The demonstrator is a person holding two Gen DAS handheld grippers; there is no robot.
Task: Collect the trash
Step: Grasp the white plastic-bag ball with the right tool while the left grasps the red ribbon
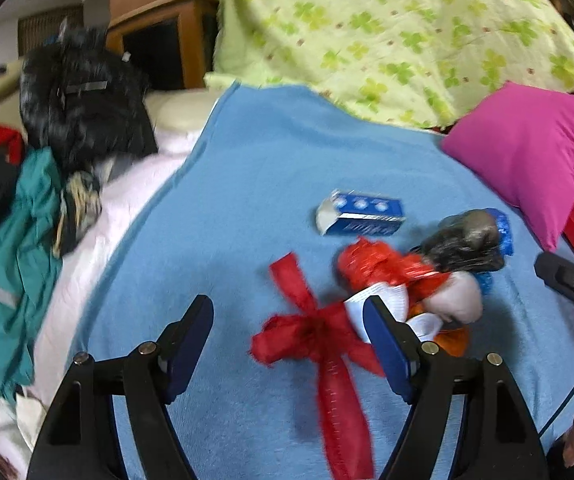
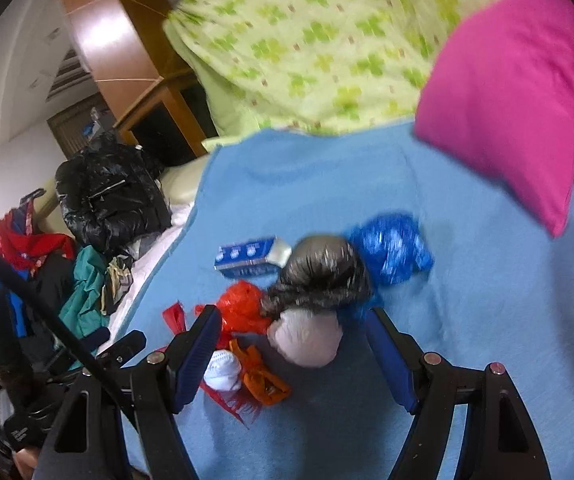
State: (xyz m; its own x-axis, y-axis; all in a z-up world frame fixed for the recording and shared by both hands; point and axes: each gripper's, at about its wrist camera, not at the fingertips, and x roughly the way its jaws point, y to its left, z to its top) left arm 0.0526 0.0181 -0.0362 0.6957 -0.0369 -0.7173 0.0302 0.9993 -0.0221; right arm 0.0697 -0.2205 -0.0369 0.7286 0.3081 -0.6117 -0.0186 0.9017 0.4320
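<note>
Trash lies in a heap on a blue blanket (image 1: 247, 168). In the left wrist view I see a red ribbon bow (image 1: 311, 328), a red crumpled bag (image 1: 379, 264), a black bag (image 1: 463, 240), a pale pink ball (image 1: 459, 296), a white cup (image 1: 371, 304) and a blue and white box (image 1: 361, 212). My left gripper (image 1: 287, 340) is open above the ribbon. In the right wrist view my right gripper (image 2: 291, 344) is open, with the pink ball (image 2: 307, 336), the black bag (image 2: 323, 276), a white wad (image 2: 223, 370) and an orange wrapper (image 2: 263, 376) between its fingers. A blue bag (image 2: 391, 248) lies behind.
A magenta pillow (image 1: 527, 152) lies at the right, a green clover quilt (image 1: 387, 32) at the back. Clothes pile at the left: a black jacket (image 1: 83, 96) and a teal garment (image 1: 19, 264). The right gripper's tip (image 1: 567, 280) shows at the right edge.
</note>
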